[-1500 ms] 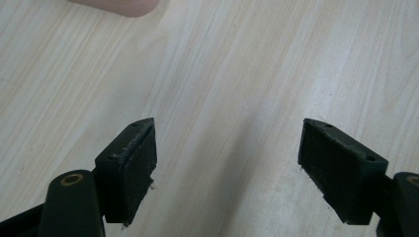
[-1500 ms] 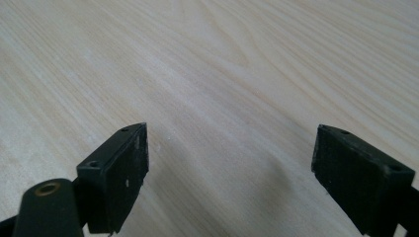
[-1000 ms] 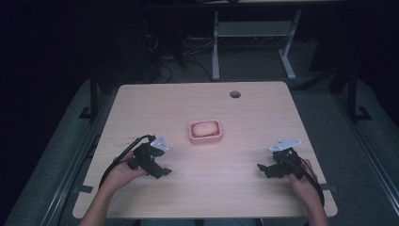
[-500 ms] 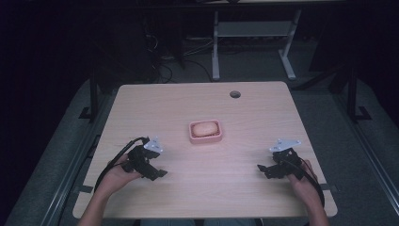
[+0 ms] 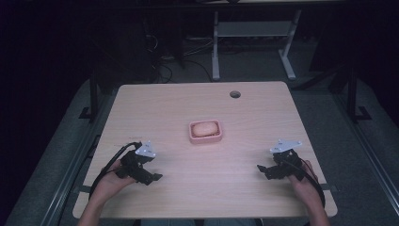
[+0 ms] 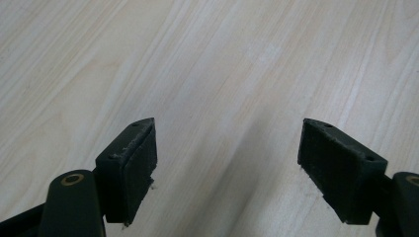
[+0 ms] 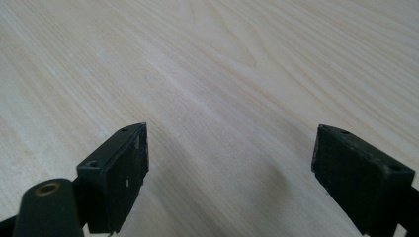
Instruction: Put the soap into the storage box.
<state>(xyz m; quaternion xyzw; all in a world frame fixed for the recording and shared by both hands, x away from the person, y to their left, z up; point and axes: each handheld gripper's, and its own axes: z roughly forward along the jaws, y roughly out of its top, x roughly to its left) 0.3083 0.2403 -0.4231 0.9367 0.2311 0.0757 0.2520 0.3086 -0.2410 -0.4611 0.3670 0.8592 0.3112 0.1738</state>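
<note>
The pale lump in the pink tray (image 5: 205,132) is too small to identify, and both forearms are cut off by the bottom edge.

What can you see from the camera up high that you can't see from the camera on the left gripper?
The high view takes in the small pink rectangular dish holding a rounded pale lump, in the middle of the light wooden table, plus both hands, the right gripper, the round hole near the far edge and the dark floor around.

The left gripper view gives the close-up: the left gripper with its black padded jaws wide apart, nothing between them, and fine wood grain.

Both share the wooden tabletop and the left gripper.
</note>
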